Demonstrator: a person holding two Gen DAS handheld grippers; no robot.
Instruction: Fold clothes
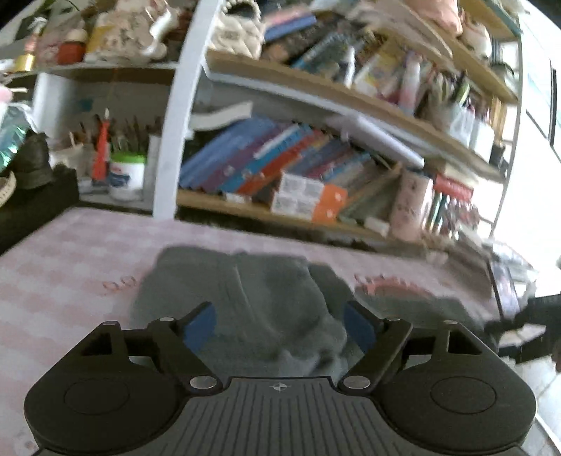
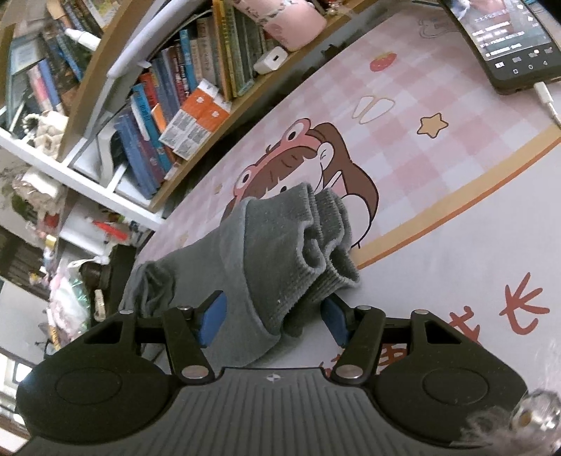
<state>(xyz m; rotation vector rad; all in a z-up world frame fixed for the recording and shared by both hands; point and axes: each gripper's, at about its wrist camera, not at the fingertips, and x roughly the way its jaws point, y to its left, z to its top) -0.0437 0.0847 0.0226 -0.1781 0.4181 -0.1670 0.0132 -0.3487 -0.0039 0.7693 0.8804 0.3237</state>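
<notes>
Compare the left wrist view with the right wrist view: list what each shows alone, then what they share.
Only the left wrist view shows the left gripper, open above the cloth, and a white jar with a green lid. Only the right wrist view shows the right gripper astride the ribbed cuffs, a phone and a cartoon girl print. Both show the grey socks, pink checked mat and bookshelf.

**Readable text**

Large red-brown Chinese characters (image 2: 522, 308) are printed on the desk mat (image 2: 438, 147) at four o'clock — 长 can be made out. Lines on the phone screen (image 2: 505, 31) and the book spines (image 2: 164, 91) are too small.
</notes>
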